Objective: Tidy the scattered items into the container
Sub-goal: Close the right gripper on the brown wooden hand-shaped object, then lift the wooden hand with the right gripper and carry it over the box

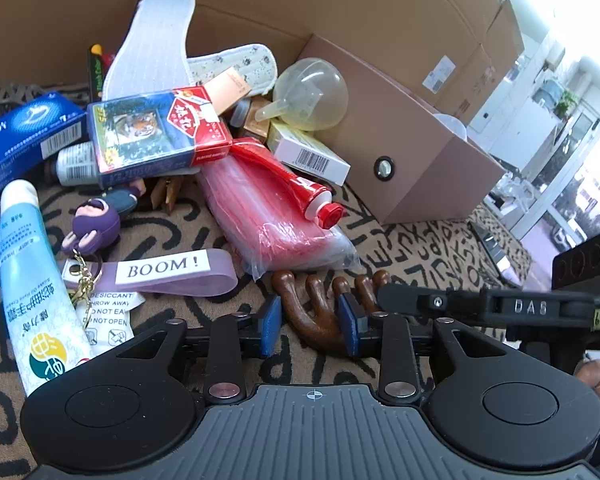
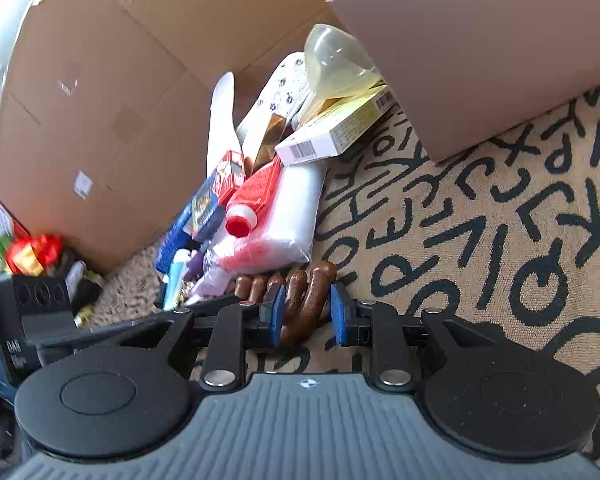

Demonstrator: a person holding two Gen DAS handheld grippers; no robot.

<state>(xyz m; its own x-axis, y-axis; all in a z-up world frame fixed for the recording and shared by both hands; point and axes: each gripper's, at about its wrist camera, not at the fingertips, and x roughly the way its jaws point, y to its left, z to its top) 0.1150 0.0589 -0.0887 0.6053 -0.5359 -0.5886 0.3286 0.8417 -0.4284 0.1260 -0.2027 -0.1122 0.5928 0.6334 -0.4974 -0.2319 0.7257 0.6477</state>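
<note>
A brown wooden claw-shaped massager point(image 1: 320, 300) lies on the patterned cloth. My left gripper point(image 1: 310, 326) is open with its blue pads on either side of the massager's stem. My right gripper point(image 2: 306, 316) is also open around the same massager point(image 2: 304, 296), coming from the other side; its arm shows in the left wrist view point(image 1: 500, 306). The pink-brown cardboard container point(image 1: 400, 140) stands behind, also in the right wrist view point(image 2: 480, 40). The scattered pile holds a red tube point(image 1: 284, 176), a tiger card box point(image 1: 156, 132), a yellow funnel point(image 1: 312, 96) and insoles point(image 1: 152, 40).
A blue-white cream tube point(image 1: 28, 280), a purple keychain figure point(image 1: 94, 226), a "BOOM!" strap point(image 1: 164, 270) and a desiccant packet point(image 1: 108, 316) lie at left. A large brown cardboard box point(image 2: 100, 100) walls the back. A white barcode box point(image 1: 308, 152) leans by the container.
</note>
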